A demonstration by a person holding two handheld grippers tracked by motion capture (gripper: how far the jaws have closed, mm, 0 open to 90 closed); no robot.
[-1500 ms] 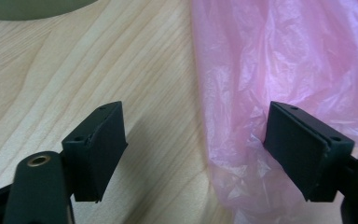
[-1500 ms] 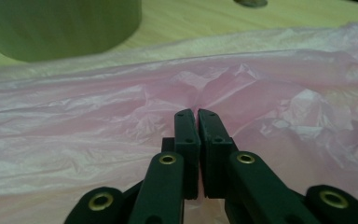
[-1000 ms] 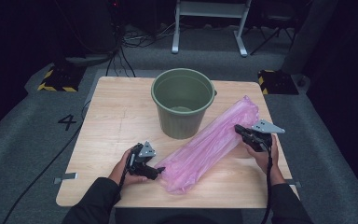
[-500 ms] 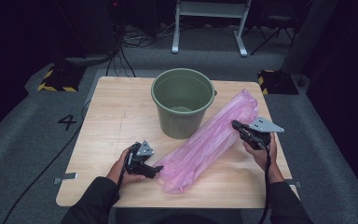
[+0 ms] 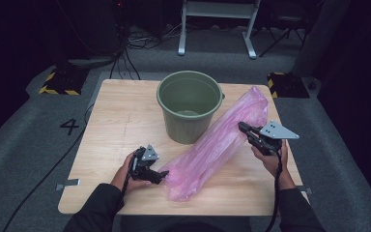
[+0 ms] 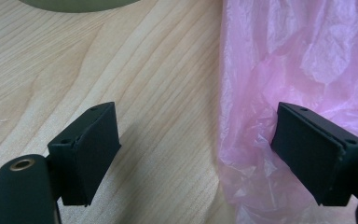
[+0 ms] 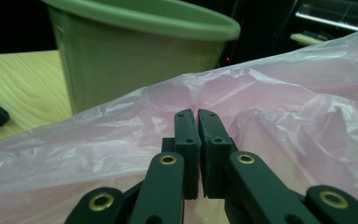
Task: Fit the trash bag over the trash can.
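A long pink plastic bag (image 5: 212,145) lies slantwise on the wooden table (image 5: 121,116), from the near middle up past a green bucket (image 5: 189,104). My right gripper (image 5: 243,127) is at the bag's upper right part, and in the right gripper view it (image 7: 196,116) is shut on a pinch of the pink film (image 7: 279,107). My left gripper (image 5: 162,175) rests low at the bag's near end. It (image 6: 200,149) stands wide open in the left gripper view, with the bag's edge (image 6: 270,70) inside the right jaw and bare wood by the left one.
The bucket (image 7: 135,51) stands upright just behind the bag, close to the right gripper. Bare wood stretches over the table's left half. Beyond the table are grey floor, cables and a white frame's legs (image 5: 217,29).
My right gripper has shifted a little to the left, toward the bucket, with the bag's film in it. The left gripper has barely moved.
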